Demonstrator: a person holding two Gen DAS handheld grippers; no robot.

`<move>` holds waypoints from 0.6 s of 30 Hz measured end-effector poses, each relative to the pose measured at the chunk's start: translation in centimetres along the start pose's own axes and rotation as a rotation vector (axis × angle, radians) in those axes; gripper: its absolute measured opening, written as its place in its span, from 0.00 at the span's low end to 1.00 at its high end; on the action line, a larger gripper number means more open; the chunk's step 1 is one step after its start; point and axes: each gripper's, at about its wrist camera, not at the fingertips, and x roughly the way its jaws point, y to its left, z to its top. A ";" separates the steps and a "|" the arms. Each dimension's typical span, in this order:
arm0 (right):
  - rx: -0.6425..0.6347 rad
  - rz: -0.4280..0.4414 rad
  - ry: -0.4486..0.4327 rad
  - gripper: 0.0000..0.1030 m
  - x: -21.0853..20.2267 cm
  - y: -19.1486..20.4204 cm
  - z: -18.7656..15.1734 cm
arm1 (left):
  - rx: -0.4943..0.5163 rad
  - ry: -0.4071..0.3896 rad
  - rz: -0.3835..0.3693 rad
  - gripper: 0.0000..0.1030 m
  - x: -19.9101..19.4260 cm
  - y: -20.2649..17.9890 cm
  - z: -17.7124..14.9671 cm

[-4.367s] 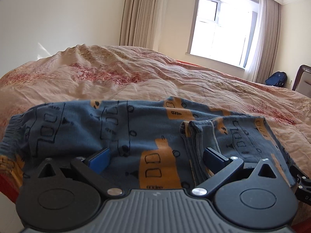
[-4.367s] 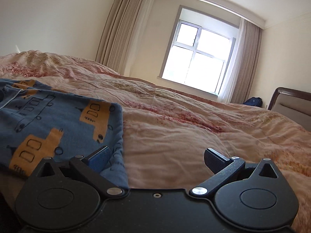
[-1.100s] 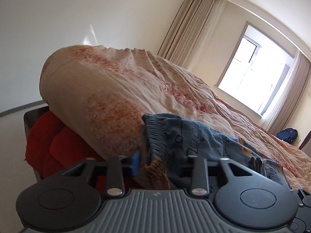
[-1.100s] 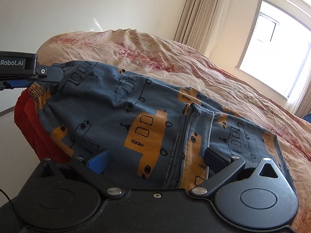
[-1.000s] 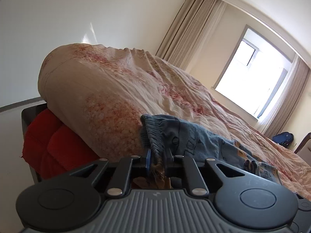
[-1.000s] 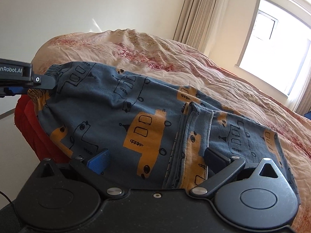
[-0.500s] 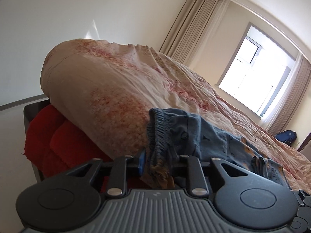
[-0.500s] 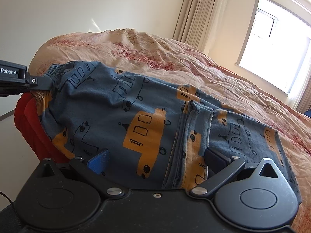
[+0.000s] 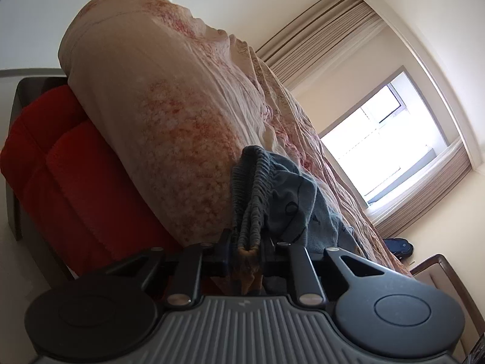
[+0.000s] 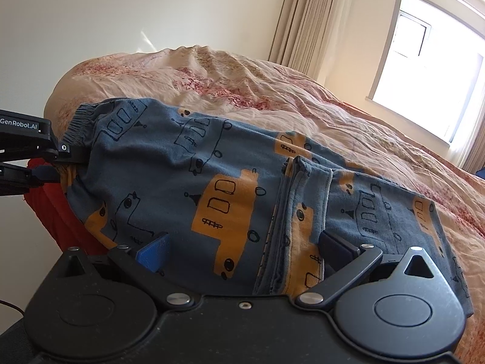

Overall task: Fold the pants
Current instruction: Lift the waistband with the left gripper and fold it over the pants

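Blue pants with orange car prints lie folded across the near edge of the bed. In the left wrist view their ribbed waistband runs down between the jaws of my left gripper, which are closing and pinch its corner. The right wrist view shows that left gripper from the side at the far left, holding the waistband end. My right gripper stands open over the pants' near edge, its blue pad and dark pad on either side of the folded leg hems.
A peach and red floral quilt covers the bed, over a red mattress side and a dark frame. A window with curtains is at the back right. A dark headboard and a blue bag are at the far end.
The left gripper has rolled and sunk lower at the bed's corner; its jaws loosened around the waistband, then narrowed on it again. The right gripper has stayed in place and open.
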 end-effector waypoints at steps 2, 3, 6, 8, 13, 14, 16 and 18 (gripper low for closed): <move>0.015 0.004 -0.016 1.00 -0.3 -0.2 0.0 | 0.018 -0.014 0.012 0.16 -0.5 -0.7 0.0; 0.026 0.008 -0.032 1.00 -0.7 -0.4 0.0 | 0.023 -0.020 0.013 0.15 -0.8 -1.1 0.0; 0.056 0.017 -0.101 1.00 -2.2 -1.2 0.0 | 0.046 -0.040 0.010 0.15 -1.6 -2.2 0.3; 0.054 -0.021 -0.137 1.00 -3.2 -2.0 -0.1 | 0.073 -0.053 0.011 0.15 -2.1 -3.3 0.7; 0.076 -0.156 -0.167 1.00 -4.2 -4.7 -0.7 | 0.145 -0.085 -0.005 0.14 -2.9 -6.4 1.3; 0.088 -0.168 -0.164 1.00 -4.1 -5.4 -0.9 | 0.166 -0.092 -0.012 0.14 -3.1 -7.3 1.3; 0.099 -0.158 -0.146 1.00 -3.6 -6.3 -1.3 | 0.206 -0.103 -0.028 0.14 -3.3 -9.1 1.3; 0.088 -0.134 -0.114 1.00 -2.6 -6.7 -1.7 | 0.252 -0.112 -0.046 0.14 -3.6 -10.9 1.1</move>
